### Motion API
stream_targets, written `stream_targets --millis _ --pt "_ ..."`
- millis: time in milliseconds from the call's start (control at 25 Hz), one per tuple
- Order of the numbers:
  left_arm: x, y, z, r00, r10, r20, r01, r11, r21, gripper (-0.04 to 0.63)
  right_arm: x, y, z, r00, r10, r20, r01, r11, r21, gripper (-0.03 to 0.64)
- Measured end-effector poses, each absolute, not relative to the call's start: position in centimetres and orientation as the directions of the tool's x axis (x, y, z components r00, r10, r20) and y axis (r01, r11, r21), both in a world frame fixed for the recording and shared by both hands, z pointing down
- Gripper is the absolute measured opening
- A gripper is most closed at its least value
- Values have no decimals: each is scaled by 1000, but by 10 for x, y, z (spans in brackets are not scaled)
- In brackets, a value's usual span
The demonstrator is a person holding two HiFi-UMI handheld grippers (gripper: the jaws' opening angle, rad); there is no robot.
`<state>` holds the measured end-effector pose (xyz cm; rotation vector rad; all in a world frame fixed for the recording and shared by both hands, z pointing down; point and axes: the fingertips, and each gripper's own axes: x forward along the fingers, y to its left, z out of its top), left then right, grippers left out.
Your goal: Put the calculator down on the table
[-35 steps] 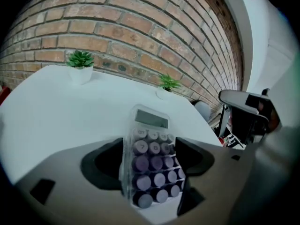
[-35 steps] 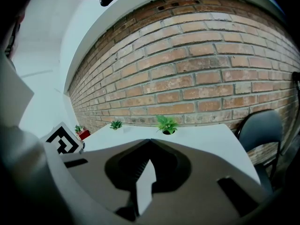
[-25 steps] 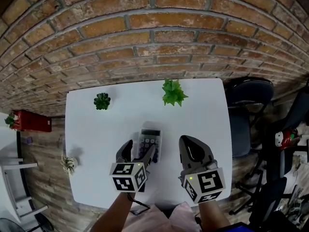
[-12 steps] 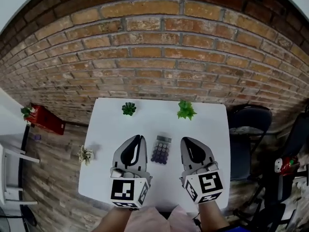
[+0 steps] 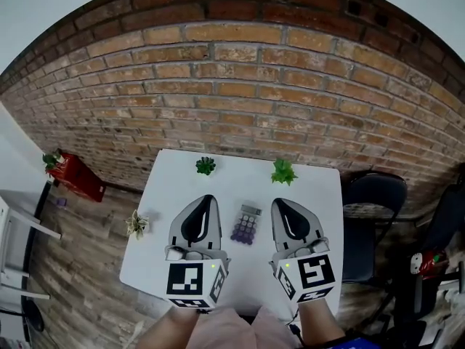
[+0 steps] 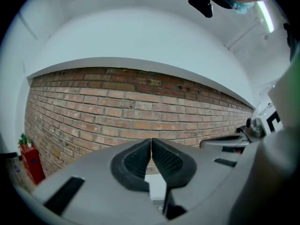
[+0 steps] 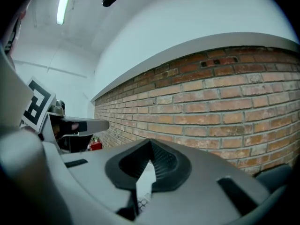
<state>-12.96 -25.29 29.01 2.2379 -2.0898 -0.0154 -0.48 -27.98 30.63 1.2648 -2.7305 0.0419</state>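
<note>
The calculator, grey with dark keys, lies flat on the white table, free of both grippers. My left gripper is held high above the table to the calculator's left, its jaws shut with nothing between them. My right gripper hovers to the calculator's right, also shut and empty. In the left gripper view the ribbed pads meet at the tips of the left gripper, facing the brick wall. The right gripper view shows the right gripper closed the same way.
Two small potted plants stand along the table's far edge and a third plant sits near its left edge. A dark chair stands at the right. A red box sits on the floor at the left.
The left gripper, open around the calculator a second ago, has let it go, risen and shut. Both grippers have lifted well above the table. The calculator stays on the table.
</note>
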Motion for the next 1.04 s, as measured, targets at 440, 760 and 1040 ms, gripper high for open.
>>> stream_targets --millis 440,760,1040 --pt "-124 -249 293 87 -995 57 -993 -82 79 15 -6 -271 303 -648 -753 118 -755 655 34 -2" --pt "-123 -248 298 103 -992 67 -992 -98 75 15 -10 -269 305 -645 -755 121 -757 652 38 -2" --pt "-125 -249 299 108 -992 71 -992 -103 75 15 -14 -270 306 -645 -753 129 -756 654 39 -2"
